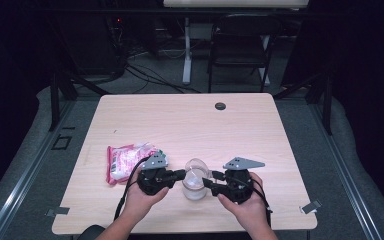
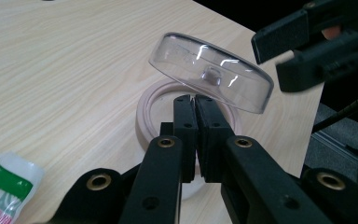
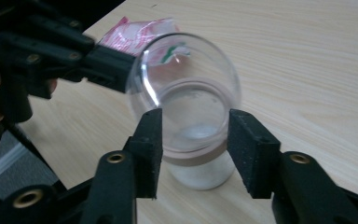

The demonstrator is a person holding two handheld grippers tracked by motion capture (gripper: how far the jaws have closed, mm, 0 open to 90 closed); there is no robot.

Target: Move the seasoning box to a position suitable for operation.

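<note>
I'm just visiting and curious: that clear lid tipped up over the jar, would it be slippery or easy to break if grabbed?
The clear lid looks like smooth, glossy plastic with bright reflections, so it is probably slippery between hard jaws. It looks thin and hollow, so it is likely light and stiff rather than floppy. It is round and already tilted over the jar, so it may swing or drop shut if nudged.

Jar (image 1: 195,189) on bench (image 1: 180,125), near front edge; lid (image 1: 196,167) tilted above jar. L gripper (image 1: 179,174) left of jar, R gripper (image 1: 211,179) right. Packet (image 1: 125,161) behind-left.
</note>
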